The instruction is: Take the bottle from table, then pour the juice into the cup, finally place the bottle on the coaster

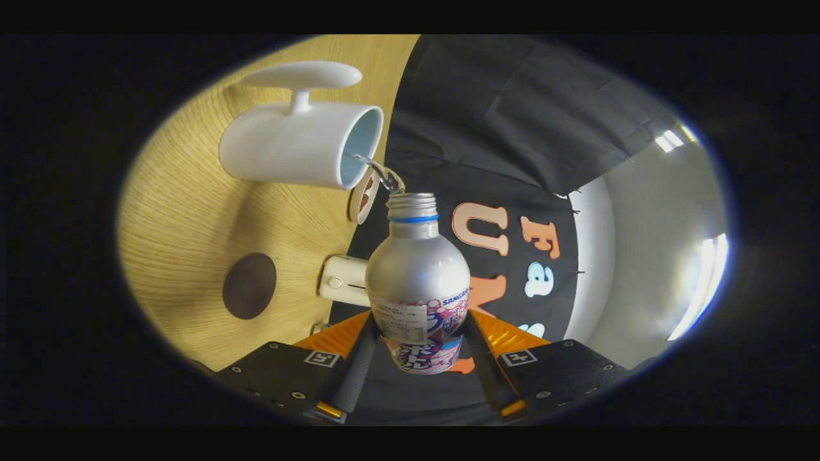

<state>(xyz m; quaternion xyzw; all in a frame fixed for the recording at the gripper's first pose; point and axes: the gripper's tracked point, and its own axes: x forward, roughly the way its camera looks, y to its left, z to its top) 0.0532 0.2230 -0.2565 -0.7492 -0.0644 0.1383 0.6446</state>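
Observation:
My gripper (419, 339) is shut on a silver bottle (418, 275) with a blue neck ring and a printed label; both fingers press its lower body. The whole view is rolled sideways, so the bottle is tipped over. A thin clear stream (383, 174) runs from the bottle's open mouth into the white cup (298, 144) just beyond it. The cup has a pale blue inside and a broad white handle, and it stands on the wooden table (186, 218). A dark round coaster (249, 285) lies on the table, nearer to my fingers than the cup.
A small round disc (363, 197) with a red mark sits at the table's far edge beside the cup. A white box-like object (344, 280) stands behind the bottle at that edge. The black cloth wall (512, 115) hangs beyond, with a pale wall further off.

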